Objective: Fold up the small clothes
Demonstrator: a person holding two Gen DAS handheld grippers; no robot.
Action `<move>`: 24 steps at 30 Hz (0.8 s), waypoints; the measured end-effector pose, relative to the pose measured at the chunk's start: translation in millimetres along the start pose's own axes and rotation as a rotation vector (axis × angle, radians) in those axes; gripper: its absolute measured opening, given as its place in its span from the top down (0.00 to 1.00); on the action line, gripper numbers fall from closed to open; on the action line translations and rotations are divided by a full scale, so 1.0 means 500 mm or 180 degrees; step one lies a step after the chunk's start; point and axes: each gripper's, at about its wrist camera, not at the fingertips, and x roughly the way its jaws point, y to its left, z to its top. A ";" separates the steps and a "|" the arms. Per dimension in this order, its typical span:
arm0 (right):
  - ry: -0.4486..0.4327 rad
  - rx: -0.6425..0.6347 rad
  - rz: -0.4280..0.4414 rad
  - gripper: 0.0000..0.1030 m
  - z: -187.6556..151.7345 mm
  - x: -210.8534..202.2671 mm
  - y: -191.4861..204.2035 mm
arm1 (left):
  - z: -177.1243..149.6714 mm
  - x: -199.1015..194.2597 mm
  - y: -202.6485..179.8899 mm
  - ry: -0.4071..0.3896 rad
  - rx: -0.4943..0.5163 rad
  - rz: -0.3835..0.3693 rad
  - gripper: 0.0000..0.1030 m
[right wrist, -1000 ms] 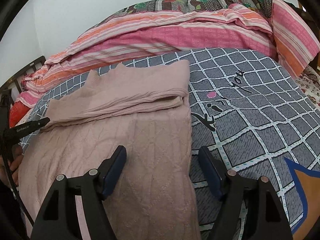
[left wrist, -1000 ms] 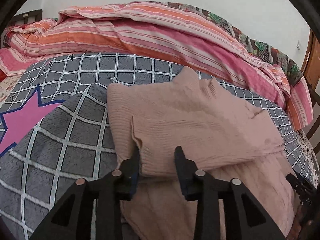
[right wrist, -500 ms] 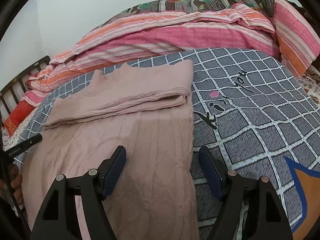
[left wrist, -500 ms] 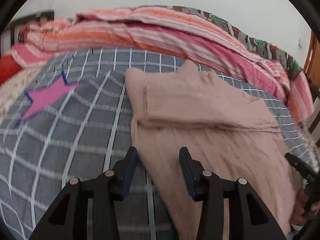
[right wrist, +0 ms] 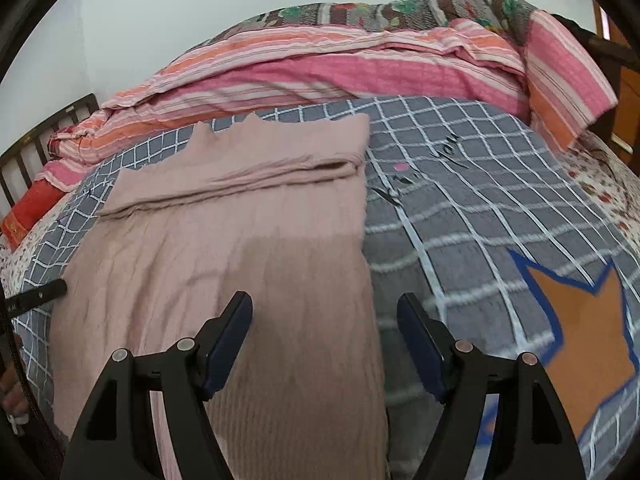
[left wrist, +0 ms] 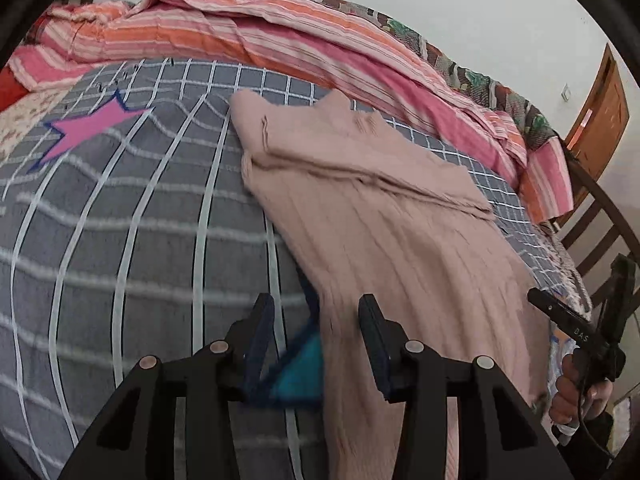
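- Left tool [left wrist: 316, 332] hangs low over the near edge of the bed [left wrist: 140, 240], jaws part-way apart and gripping nothing; they have just been opening, and the left side edge of the pink sweater [left wrist: 400, 240] runs up between them, pads clear of the knit
- Right tool [right wrist: 324, 332] hovers with jaws wide and empty, straddling the sweater's right side edge near the hem, so cloth shows by one finger and checked bedcover by the other
- Sweater lies flat across the middle of the bed, its collar end toward the far edge; the upper part is already doubled over into a band across the chest, while the lower body lies single and long toward the near edge
- Both tools line up on opposite side edges at the near end, likely so the hem can be pinched at two corners and carried toward the folded band in one even fold
- Striped quilt [right wrist: 360, 68] is bunched along the far edge of the bed, well apart from the sweater, leaving room to fold
- Pink star print [left wrist: 88, 128] on the bedcover lies left of the sweater, uncovered
- Left view is blurred, so exact contact is uncertain
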 end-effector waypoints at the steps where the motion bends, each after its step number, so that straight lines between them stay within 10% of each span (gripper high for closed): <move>1: 0.0026 0.0034 0.0004 0.28 -0.008 -0.008 -0.007 | -0.009 -0.006 0.001 0.0004 -0.0025 -0.0025 0.60; 24: 0.0136 0.0019 0.0081 0.38 -0.139 -0.069 -0.046 | -0.141 -0.019 -0.018 0.0320 -0.0284 -0.0658 0.51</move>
